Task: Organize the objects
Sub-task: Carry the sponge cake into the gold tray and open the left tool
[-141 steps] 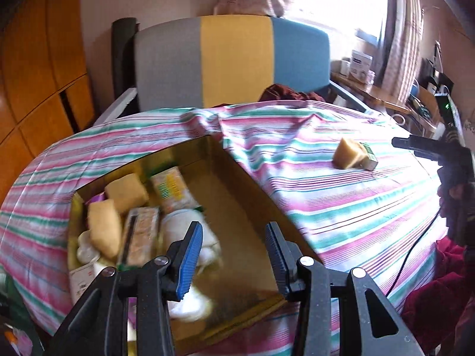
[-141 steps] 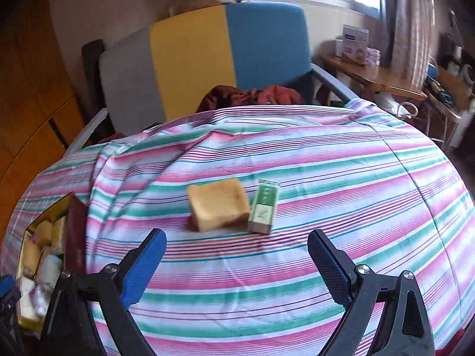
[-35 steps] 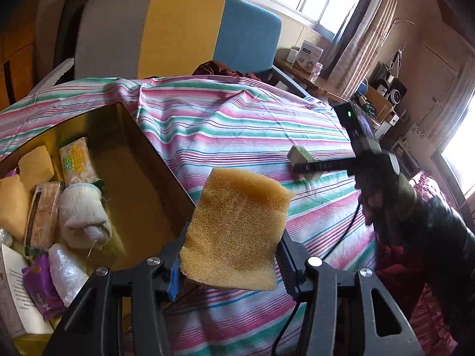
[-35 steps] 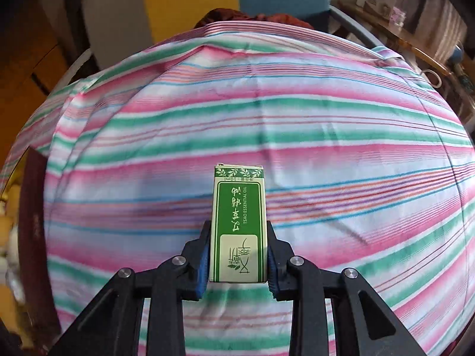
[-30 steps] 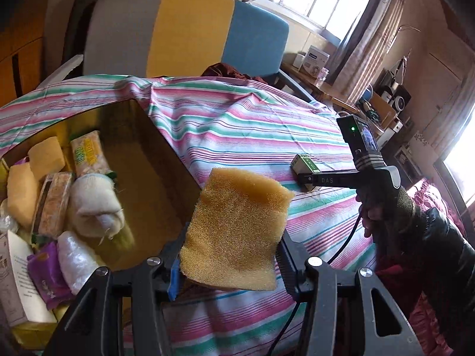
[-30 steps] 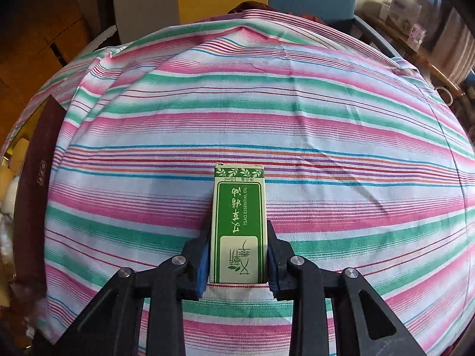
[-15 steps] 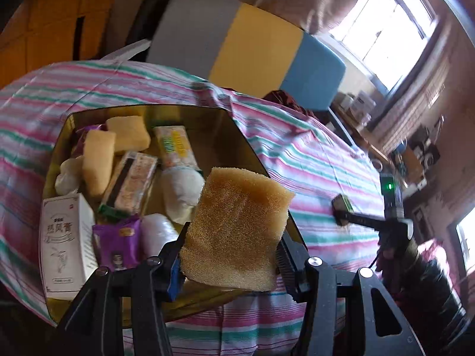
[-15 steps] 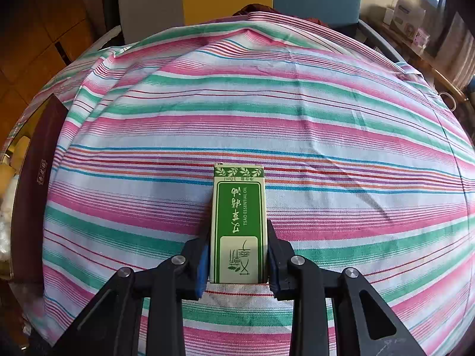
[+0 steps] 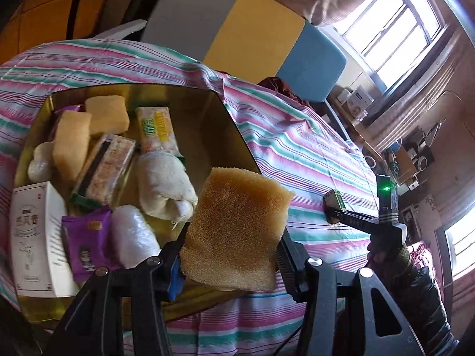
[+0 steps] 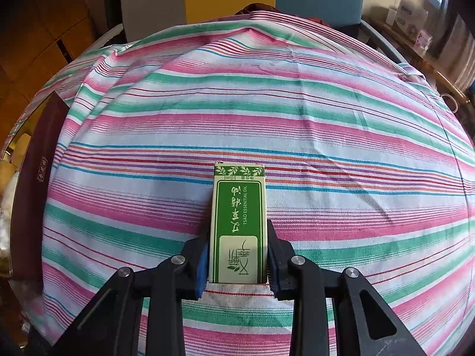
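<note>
The left tongs (image 9: 231, 264) have swung over the gold box (image 9: 231, 124), clamped on the yellow sponge (image 9: 237, 231) above its near right corner. In the right wrist view, the right tongs (image 10: 237, 264) grip the green carton (image 10: 239, 225) over the striped cloth (image 10: 267, 112).

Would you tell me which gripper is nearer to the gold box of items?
Left. The left gripper, holding the sponge, hangs at the gold box's near right rim; the right gripper, holding the green carton, is over the striped cloth.
</note>
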### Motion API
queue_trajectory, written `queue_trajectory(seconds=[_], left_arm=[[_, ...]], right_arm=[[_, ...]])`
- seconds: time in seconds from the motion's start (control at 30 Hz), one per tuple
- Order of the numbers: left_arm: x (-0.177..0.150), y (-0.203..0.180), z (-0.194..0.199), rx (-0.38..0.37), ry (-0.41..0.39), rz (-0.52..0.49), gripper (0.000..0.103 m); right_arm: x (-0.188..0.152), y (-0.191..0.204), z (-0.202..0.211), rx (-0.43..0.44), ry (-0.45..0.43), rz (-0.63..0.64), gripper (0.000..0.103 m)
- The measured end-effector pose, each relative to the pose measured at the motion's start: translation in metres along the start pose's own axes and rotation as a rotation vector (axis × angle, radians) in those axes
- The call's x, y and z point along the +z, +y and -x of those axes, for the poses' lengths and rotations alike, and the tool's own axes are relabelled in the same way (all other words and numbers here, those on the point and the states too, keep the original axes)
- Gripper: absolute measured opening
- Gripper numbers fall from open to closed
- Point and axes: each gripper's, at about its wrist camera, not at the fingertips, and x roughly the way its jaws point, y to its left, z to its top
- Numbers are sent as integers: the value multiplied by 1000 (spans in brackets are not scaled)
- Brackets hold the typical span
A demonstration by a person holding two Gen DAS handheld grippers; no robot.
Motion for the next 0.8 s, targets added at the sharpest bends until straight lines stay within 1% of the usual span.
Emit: queue_trajectory(seconds=[0.13, 0.23, 0.37, 0.43, 0.63, 0.8], left_arm=[[3, -5, -15, 32, 13, -29, 52], [2, -5, -29, 48, 47, -45, 52], [-2, -10, -50, 95, 101, -110, 52], [-4, -11, -60, 115, 116, -127, 53], [-10, -20, -65, 168, 117, -203, 56], [-17, -18, -64, 206, 118, -223, 62]], right_arm=[[1, 2, 0, -10, -4, 15, 32], [1, 2, 0, -9, -4, 16, 32], [1, 3, -1, -11, -4, 20, 33], [1, 3, -1, -11, -4, 22, 33], [2, 2, -1, -9, -4, 22, 33], [3, 2, -2, -9, -5, 26, 33]])
